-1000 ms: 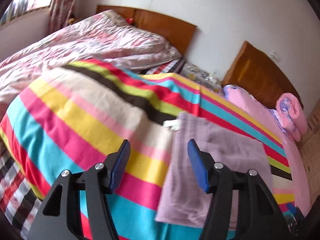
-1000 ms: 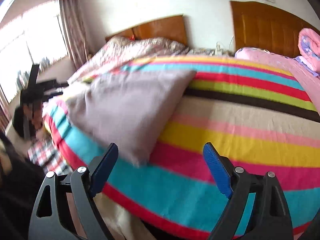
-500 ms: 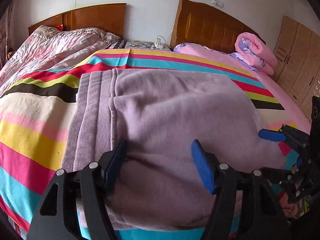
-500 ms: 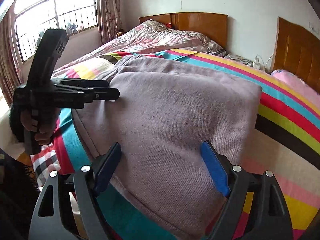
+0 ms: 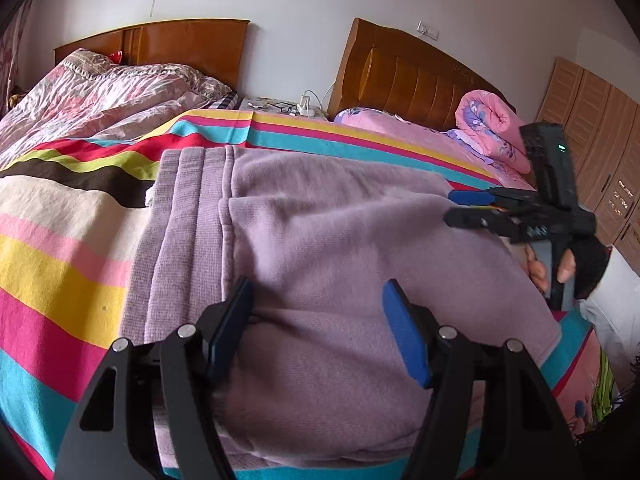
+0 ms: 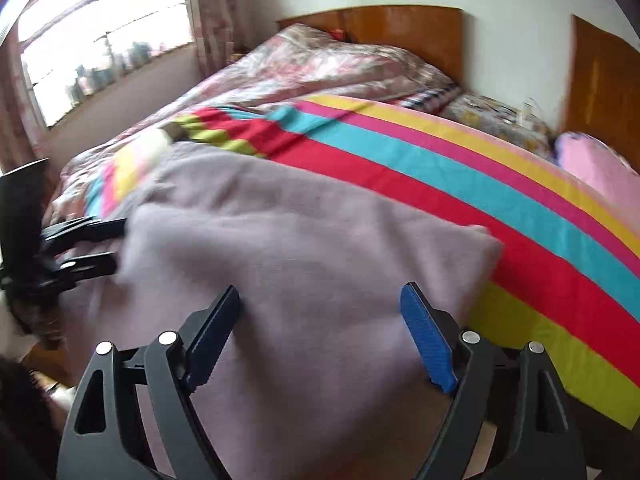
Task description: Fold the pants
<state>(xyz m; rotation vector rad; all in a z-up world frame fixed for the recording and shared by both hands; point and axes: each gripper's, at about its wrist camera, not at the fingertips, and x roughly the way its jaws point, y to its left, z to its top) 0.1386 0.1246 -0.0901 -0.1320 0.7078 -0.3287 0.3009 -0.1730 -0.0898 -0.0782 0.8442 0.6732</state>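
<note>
Lilac pants (image 5: 320, 248) lie folded on the striped bedspread (image 5: 60, 240), waistband toward the left in the left wrist view. My left gripper (image 5: 316, 300) is open and empty, low over the near part of the pants. My right gripper (image 6: 320, 304) is open and empty over the pants (image 6: 300, 248) from the other side. It also shows in the left wrist view (image 5: 460, 206) at the right edge of the pants. The left gripper shows in the right wrist view (image 6: 108, 242) at the left edge.
A floral quilt (image 5: 100, 92) is heaped at the far left of the bed. A second bed holds a pink sheet and a rolled pink blanket (image 5: 492, 128). A nightstand (image 5: 280, 106) stands between two wooden headboards. Wardrobe doors (image 5: 600, 140) stand right. A window (image 6: 100, 40) is left.
Both grippers have closed in on the pants from opposite sides and now hover low over the fabric. Both stay open.
</note>
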